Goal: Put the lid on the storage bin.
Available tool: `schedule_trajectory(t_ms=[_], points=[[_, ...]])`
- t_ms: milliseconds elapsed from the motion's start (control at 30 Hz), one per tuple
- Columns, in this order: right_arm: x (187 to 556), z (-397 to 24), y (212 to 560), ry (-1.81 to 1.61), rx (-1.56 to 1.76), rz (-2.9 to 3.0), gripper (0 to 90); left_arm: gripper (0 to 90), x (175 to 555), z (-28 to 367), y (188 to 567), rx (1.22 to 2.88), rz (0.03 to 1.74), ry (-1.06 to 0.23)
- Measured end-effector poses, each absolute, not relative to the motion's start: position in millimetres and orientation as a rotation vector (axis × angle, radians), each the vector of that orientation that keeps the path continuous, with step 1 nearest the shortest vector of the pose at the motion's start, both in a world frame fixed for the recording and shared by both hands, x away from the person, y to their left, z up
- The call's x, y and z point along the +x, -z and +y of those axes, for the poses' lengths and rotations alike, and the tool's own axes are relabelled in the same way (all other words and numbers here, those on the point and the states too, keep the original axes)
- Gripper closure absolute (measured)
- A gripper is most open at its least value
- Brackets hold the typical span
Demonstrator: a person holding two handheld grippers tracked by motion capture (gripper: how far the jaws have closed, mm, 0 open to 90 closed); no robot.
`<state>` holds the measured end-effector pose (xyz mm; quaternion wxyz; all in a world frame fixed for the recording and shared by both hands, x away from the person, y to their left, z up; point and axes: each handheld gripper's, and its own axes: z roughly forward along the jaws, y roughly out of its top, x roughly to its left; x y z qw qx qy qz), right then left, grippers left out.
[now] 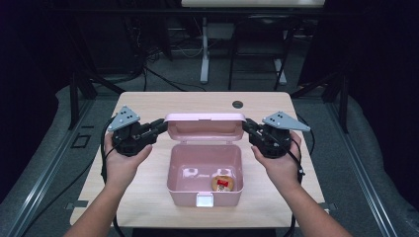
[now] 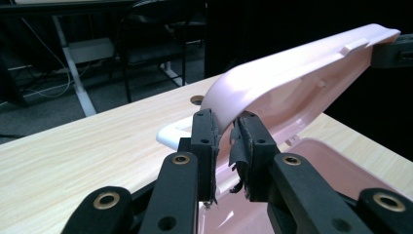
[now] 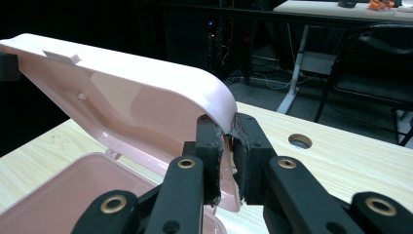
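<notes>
From above, the pink box (image 1: 205, 173) sat mid-table, its lid (image 1: 205, 127) raised. The left gripper (image 2: 226, 141) pinched the lid's left edge. The right gripper (image 3: 229, 141) clasped its right edge, above the box.

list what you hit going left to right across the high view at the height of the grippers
left gripper → pink lid of the open box → right gripper. Each gripper pinches one end of the lid.

Pink box (image 1: 205, 170) mid-table – lid (image 1: 205, 127) raised upright (hinged rear), cookie (image 1: 223, 183) inside.
</notes>
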<state>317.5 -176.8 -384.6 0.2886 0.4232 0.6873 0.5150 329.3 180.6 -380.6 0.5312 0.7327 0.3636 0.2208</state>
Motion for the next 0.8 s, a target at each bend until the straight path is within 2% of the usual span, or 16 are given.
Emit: schedule_trajectory(t_ms=[800], points=[[296.3,-180.9,397.1,-1.429,1.128,1.857,78.2,78.6,308.8,186.5,386.3,1.764,0.840,-0.505]])
